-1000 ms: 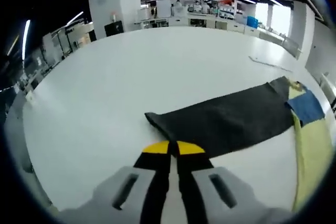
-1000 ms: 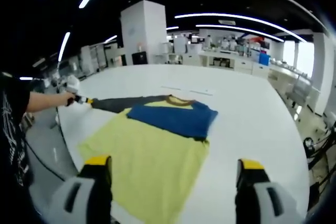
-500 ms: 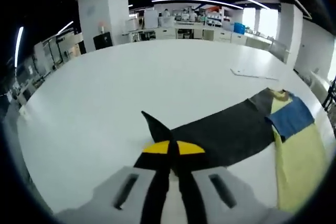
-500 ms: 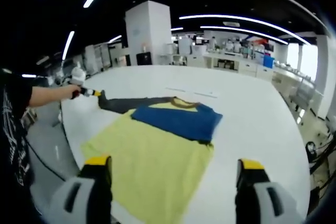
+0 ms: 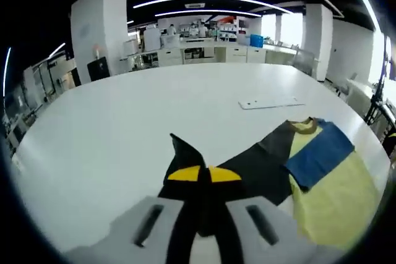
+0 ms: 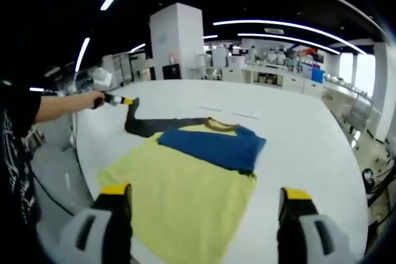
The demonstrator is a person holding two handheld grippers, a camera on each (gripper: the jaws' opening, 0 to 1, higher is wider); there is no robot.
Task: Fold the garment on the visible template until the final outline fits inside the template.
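A yellow long-sleeved garment [image 6: 185,196] lies flat on the white table [image 6: 297,134]. Its blue sleeve [image 6: 213,146] is folded across the chest. Its dark sleeve [image 6: 158,126] stretches out to the left, with the cuff end lifted off the table. My left gripper [image 5: 204,172] is shut on that cuff, and the dark sleeve [image 5: 257,165] runs from it to the yellow body [image 5: 337,199] and blue sleeve [image 5: 318,153]. In the right gripper view, a person's hand holds the left gripper [image 6: 125,100] up above the table. My right gripper [image 6: 204,211] hovers open over the garment's hem, holding nothing.
A thin white strip [image 5: 271,102] lies on the table [image 5: 124,115] beyond the collar. The person's arm [image 6: 59,108] and dark shirt [image 6: 15,153] stand at the table's left edge. Benches, a white column [image 6: 176,41] and shelving line the room behind.
My left gripper has lifted the dark sleeve's cuff off the table and carried it toward the garment body. The right gripper has stayed open in place.
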